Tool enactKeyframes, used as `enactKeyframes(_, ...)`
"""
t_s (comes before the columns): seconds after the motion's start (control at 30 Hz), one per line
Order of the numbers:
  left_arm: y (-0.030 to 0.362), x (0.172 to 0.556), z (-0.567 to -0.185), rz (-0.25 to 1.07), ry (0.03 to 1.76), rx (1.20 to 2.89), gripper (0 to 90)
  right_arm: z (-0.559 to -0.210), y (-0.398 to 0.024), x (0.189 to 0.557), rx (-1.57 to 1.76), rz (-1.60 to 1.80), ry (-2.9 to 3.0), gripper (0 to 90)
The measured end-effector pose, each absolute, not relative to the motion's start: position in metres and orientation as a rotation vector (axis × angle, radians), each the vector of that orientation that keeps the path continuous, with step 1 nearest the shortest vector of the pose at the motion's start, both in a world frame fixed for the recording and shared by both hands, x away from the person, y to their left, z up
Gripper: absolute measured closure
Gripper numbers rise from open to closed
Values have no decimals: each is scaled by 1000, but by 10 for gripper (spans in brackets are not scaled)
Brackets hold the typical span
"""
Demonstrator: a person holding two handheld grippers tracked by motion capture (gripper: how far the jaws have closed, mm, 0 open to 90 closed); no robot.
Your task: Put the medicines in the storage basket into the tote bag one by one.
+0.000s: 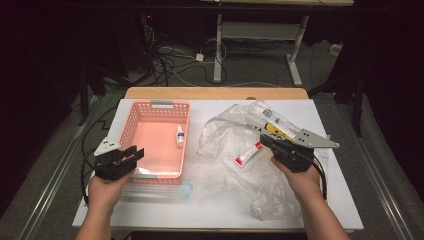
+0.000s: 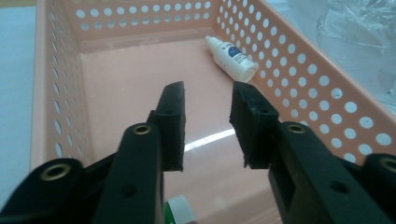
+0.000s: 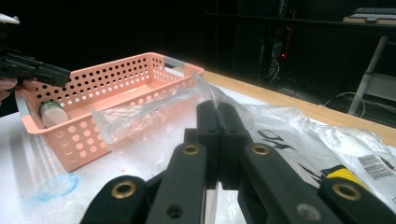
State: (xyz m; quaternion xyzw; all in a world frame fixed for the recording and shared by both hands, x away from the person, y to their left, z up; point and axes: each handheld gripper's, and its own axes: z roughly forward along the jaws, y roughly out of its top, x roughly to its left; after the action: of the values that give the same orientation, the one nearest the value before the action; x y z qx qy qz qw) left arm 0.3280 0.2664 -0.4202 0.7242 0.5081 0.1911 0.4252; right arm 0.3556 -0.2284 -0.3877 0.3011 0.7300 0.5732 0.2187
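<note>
Over pink basket I hold left tool part-open, empty, above near end. Right tool clamped on clear plastic bag, keeping mouth toward basket. Small bottle lies inside, far end.

Your left hand-held gripper hides most of a green-capped item, cut off at the basket's near end.

- The perforated pink plastic basket has mostly bare floor; a small white dropper bottle lies against its right wall.
- Crumpled clear plastic bags crowd the table's right half.
</note>
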Motion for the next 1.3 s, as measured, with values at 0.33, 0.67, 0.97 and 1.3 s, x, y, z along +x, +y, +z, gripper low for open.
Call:
enactKeyframes(0.33, 265, 329, -421, 497, 1270, 1827, 806, -387, -228, 355, 831, 1586, 2022, 900)
enactKeyframes(0.67, 270, 341, -416, 450, 1315, 1906, 880, -388, -228, 356, 833, 1582, 2023, 900)
enactKeyframes(0.97, 276, 353, -414, 352, 1385, 2025, 878, -387, -229, 355, 834, 1584, 2021, 900)
enactKeyframes(1.3, 277, 361, -408, 278, 1434, 2148, 877, -387, -230, 355, 835, 1586, 2019, 900)
